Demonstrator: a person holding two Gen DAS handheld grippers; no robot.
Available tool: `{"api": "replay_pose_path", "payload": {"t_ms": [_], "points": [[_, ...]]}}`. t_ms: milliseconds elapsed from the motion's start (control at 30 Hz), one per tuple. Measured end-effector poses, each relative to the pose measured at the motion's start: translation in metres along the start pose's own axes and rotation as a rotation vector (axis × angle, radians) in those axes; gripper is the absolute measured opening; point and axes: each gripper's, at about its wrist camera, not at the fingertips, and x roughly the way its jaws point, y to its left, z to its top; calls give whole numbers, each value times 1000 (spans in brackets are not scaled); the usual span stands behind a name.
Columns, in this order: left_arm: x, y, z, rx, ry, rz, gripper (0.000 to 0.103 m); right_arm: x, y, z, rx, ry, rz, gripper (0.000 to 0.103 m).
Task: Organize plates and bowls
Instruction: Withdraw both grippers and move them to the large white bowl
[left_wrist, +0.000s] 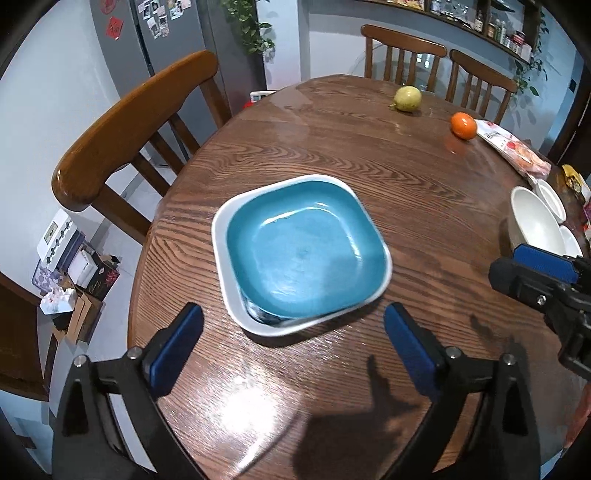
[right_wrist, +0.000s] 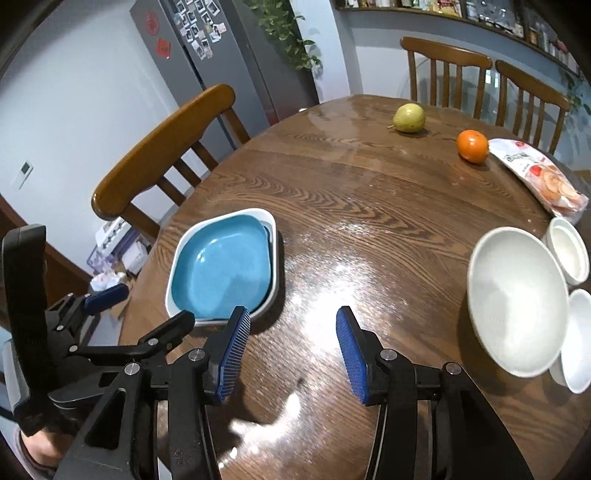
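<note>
A blue square plate (left_wrist: 301, 254) lies stacked in a white square plate (left_wrist: 221, 236) on the round wooden table (left_wrist: 332, 147). My left gripper (left_wrist: 293, 332) is open and empty, just short of the stack's near edge. The stack also shows in the right wrist view (right_wrist: 225, 267), at the left. My right gripper (right_wrist: 293, 350) is open and empty above bare table. A large white bowl (right_wrist: 517, 299) stands to its right, with two small white bowls (right_wrist: 569, 249) (right_wrist: 580, 339) beside it. The right gripper (left_wrist: 546, 273) also shows at the right edge of the left wrist view.
A pear (right_wrist: 409, 117), an orange (right_wrist: 472, 146) and a snack packet (right_wrist: 539, 177) lie at the table's far side. Wooden chairs stand at the left (right_wrist: 162, 147) and behind the table (right_wrist: 447, 70). Boxes (left_wrist: 74, 273) sit on the floor at the left.
</note>
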Motion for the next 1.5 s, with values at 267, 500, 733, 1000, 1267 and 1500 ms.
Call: {"api": "replay_pose_path", "payload": {"t_ms": [267,500,733,1000,1267,1500], "points": [[-14,-33,-8,50,-6,-13,101,-27,-24,-15,27,-29,-19,49],[-24,-65,-11,107,-22,-36,101,-44,-53,-29,74,-40,-41,49],[-26,-93,-12,141,-23,-59,101,-61,-80,-42,116,-54,-57,49],[-24,-128,-11,197,-13,-104,101,-80,-126,-65,223,-69,-107,49],[-23,-161,-3,258,-26,-135,101,-93,-167,-82,327,-81,-162,49],[-20,-186,5,320,-34,-158,101,-96,-184,-88,377,-90,-184,49]]}}
